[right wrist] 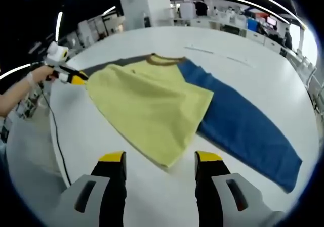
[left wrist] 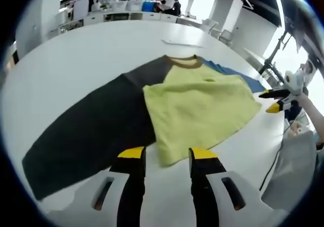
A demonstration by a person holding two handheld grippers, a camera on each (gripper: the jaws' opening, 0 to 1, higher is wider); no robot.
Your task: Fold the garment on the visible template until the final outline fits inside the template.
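A long-sleeved shirt lies flat on the white table (left wrist: 76,60). Its body is yellow (left wrist: 202,105), with a brown collar (left wrist: 185,60), a dark grey sleeve (left wrist: 91,131) and a blue sleeve (left wrist: 238,75). My left gripper (left wrist: 168,154) stands open just above the table, and a corner of the yellow hem lies between its jaws. In the right gripper view the yellow body (right wrist: 152,105) and the blue sleeve (right wrist: 243,126) spread ahead of my right gripper (right wrist: 160,158), which is open over the near yellow corner. Neither gripper holds any cloth.
A hand holds the right gripper (left wrist: 276,100) at the shirt's blue side. The left gripper (right wrist: 68,75) is held near the grey sleeve (right wrist: 109,63). A black cable (right wrist: 55,136) trails over the table edge. Faint lines (left wrist: 182,43) mark the table beyond the collar. Desks stand far behind.
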